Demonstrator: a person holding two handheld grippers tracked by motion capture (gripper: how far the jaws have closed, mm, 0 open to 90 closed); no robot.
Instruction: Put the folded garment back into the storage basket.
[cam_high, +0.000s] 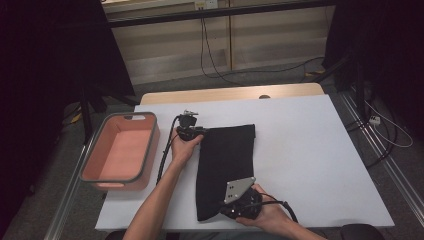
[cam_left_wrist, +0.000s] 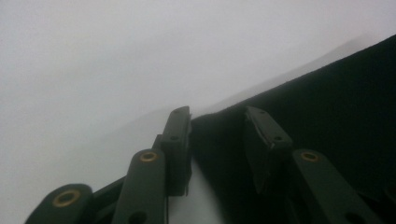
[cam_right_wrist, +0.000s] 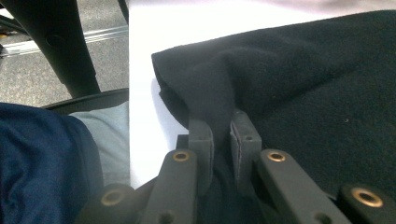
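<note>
The right gripper (cam_high: 239, 202) sits nearest, at the front edge of the white table (cam_high: 310, 165), with its jaws pinched tight on a raised fold at the near corner of the folded black fleece cloth (cam_high: 227, 165). In the right gripper view that fold (cam_right_wrist: 219, 100) stands up between the pads, so I'd say this hand is anchoring the corner so it can be lifted or folded over.

Further back, the left gripper (cam_high: 200, 131) is at the cloth's far left corner. In the left gripper view its jaws sit apart, straddling the cloth's edge (cam_left_wrist: 219, 140), pads not pressing yet as far as I can tell. Looks like it's lining up a matching pinch so both corners go together.

The cloth itself lies flat, mid-table, running front to back. To the left sits a salmon-pink plastic tub with a grey rim (cam_high: 145, 150), well apart from the cloth, probably where it ends up. Nothing lies between them, and the trailing cables stay off the fabric.
</note>
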